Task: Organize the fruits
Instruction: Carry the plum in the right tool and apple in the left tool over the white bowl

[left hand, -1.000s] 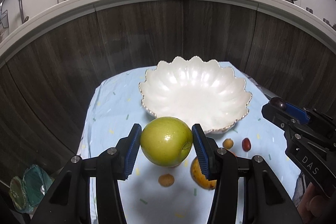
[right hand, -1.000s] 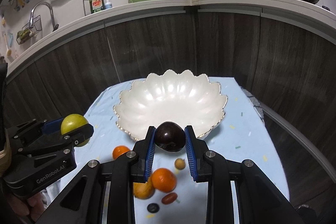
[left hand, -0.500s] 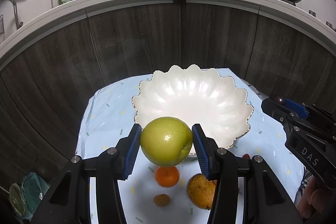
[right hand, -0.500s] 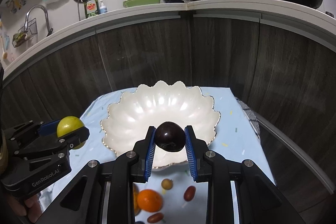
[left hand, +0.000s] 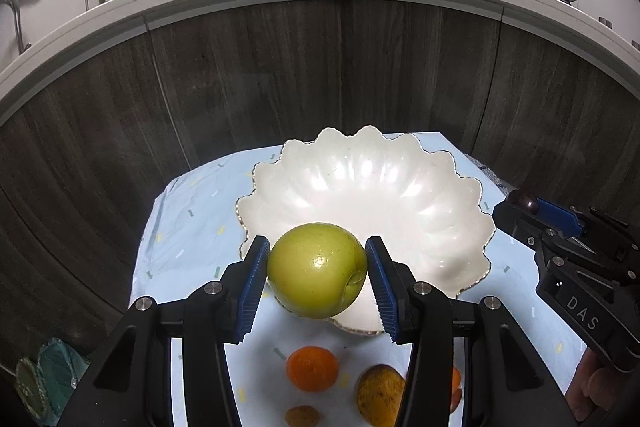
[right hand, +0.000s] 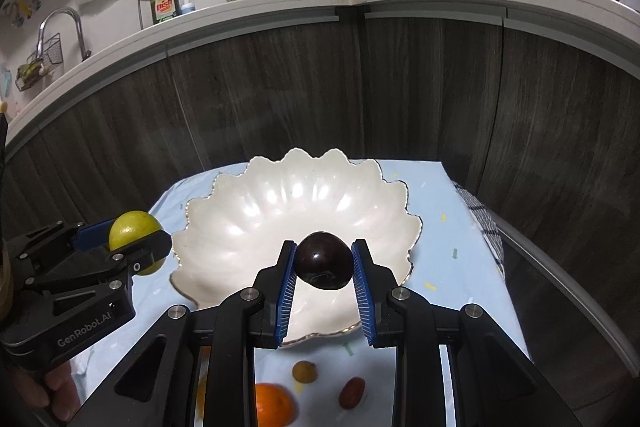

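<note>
Hovering over the near rim of the white bowl: green apple clenched in left gripper, dark plum clenched in right gripper. Risk: releasing too early, bouncing off the scalloped edge onto the tablecloth among loose fruit.

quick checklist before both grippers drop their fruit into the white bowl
1. Left gripper clamped on green apple: ok.
2. Right gripper clamped on dark plum: ok.
3. White bowl has nothing in it: ok.
4. Plum over bowl interior: ok.
5. Apple past the near rim: cannot tell, it sits at the edge.
6. Grippers apart from each other: ok.
</note>
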The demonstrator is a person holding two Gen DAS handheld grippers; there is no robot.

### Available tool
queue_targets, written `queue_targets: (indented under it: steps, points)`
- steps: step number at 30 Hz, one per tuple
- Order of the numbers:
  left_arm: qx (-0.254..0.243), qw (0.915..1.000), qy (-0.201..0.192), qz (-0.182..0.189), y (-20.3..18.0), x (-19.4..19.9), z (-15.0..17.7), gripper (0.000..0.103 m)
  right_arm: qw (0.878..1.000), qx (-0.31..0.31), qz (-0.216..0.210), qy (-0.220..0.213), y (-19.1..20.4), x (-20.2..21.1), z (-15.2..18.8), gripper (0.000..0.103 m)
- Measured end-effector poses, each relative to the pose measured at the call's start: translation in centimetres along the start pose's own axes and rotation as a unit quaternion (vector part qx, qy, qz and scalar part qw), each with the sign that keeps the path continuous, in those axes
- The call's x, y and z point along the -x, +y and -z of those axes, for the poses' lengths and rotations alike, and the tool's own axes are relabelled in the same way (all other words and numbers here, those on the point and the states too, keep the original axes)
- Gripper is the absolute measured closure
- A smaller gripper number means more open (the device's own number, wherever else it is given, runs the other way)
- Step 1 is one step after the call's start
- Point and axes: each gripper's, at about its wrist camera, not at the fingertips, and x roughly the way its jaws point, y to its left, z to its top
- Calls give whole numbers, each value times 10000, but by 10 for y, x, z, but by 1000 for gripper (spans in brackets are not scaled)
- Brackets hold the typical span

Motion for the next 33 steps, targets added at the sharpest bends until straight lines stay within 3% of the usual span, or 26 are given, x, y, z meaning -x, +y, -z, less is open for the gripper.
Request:
queue_targets:
  steps: [20, 33]
  points:
    - [63, 9998, 186, 50, 0, -36, 0, 54, 9995, 50, -73, 308, -5, -37, 1, 74]
    - [-26, 9986, 505, 162, -9, -52, 11, 54, 9983, 44, -85, 577, -7, -49, 7, 74]
